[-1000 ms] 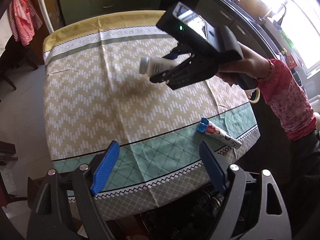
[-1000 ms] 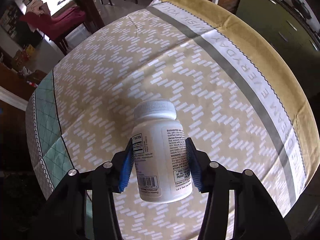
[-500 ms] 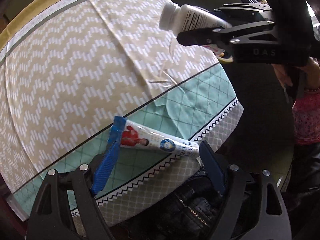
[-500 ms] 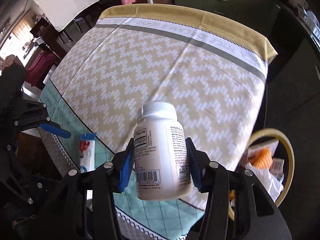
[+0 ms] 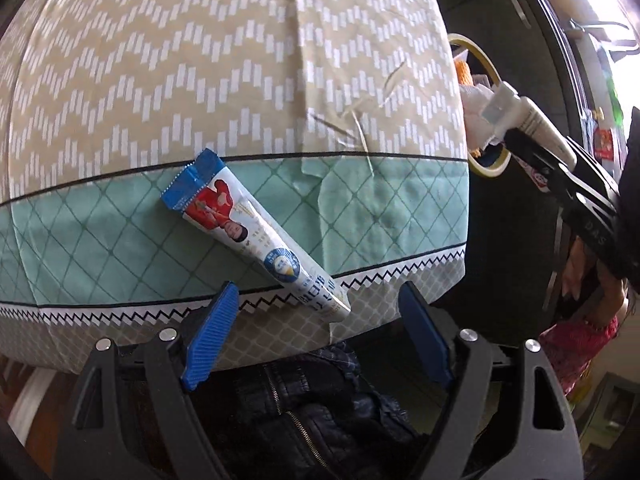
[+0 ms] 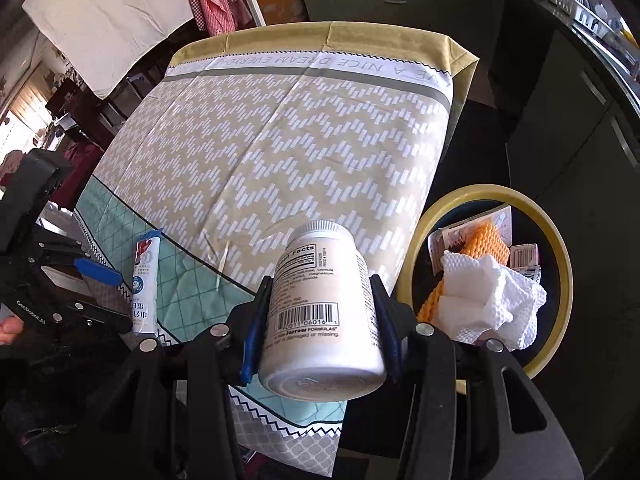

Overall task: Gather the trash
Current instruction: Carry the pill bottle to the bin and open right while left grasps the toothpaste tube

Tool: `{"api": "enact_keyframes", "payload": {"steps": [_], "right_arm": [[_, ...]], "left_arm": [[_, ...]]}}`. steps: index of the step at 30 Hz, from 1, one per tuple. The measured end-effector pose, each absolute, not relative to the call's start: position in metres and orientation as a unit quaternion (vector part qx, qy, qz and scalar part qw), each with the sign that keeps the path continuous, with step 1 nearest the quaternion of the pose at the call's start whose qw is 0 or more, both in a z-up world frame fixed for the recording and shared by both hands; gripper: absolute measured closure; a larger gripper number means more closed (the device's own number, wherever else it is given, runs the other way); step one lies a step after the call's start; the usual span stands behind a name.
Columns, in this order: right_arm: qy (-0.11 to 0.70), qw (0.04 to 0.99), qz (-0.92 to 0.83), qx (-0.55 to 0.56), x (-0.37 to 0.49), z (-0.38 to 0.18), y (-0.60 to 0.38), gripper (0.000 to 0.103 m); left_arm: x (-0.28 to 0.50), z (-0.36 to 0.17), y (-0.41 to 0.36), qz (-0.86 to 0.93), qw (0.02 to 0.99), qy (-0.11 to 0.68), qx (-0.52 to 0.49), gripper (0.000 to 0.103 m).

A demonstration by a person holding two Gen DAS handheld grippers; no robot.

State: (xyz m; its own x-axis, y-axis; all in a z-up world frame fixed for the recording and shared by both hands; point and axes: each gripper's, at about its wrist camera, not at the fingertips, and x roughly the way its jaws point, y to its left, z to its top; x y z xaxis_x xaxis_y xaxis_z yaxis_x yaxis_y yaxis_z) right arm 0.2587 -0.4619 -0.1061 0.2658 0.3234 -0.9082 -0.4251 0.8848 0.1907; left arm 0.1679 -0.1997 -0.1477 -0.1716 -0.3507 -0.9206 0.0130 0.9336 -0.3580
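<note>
We see a white capped bottle (image 6: 320,304) held over the desk's near right corner; a blue-ended tube (image 5: 250,232) lies flat at the near edge.

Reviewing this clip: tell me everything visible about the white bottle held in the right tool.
The white bottle is a squat, opaque plastic supplement jar with a ribbed white screw cap, closed. Its printed label carries a facts panel, small text, a barcode and the word FORMULAS. The right tool clamps it by the sides with blue pads, base toward the camera, cap tilted away. It hangs in the air above the corner of the patterned tablecloth, beside the yellow-rimmed bin, touching nothing else.
</note>
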Motion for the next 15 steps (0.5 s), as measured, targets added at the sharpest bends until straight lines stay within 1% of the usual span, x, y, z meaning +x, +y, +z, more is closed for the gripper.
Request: {"api": "enact_keyframes", "payload": {"steps": [7, 10, 12, 13, 15], "right_arm": [[0.544, 0.820, 0.177, 0.002, 0.270, -0.105, -0.527, 0.056], [0.536, 0.833, 0.134, 0.027, 0.275, -0.107, -0.563, 0.056], [0.531, 0.841, 0.098, 0.045, 0.279, -0.110, -0.589, 0.056], [0.529, 0.843, 0.083, 0.052, 0.283, -0.112, -0.601, 0.056], [0.528, 0.844, 0.060, 0.067, 0.288, -0.117, -0.620, 0.056]], "left_arm": [[0.178, -0.176, -0.199, -0.100, 0.619, 0.768, -0.132, 0.025], [0.181, -0.176, -0.200, -0.106, 0.621, 0.766, -0.126, 0.025], [0.183, -0.174, -0.200, -0.109, 0.627, 0.762, -0.117, 0.028], [0.185, -0.172, -0.201, -0.112, 0.630, 0.761, -0.108, 0.032], [0.188, -0.169, -0.203, -0.119, 0.637, 0.756, -0.092, 0.054]]}}
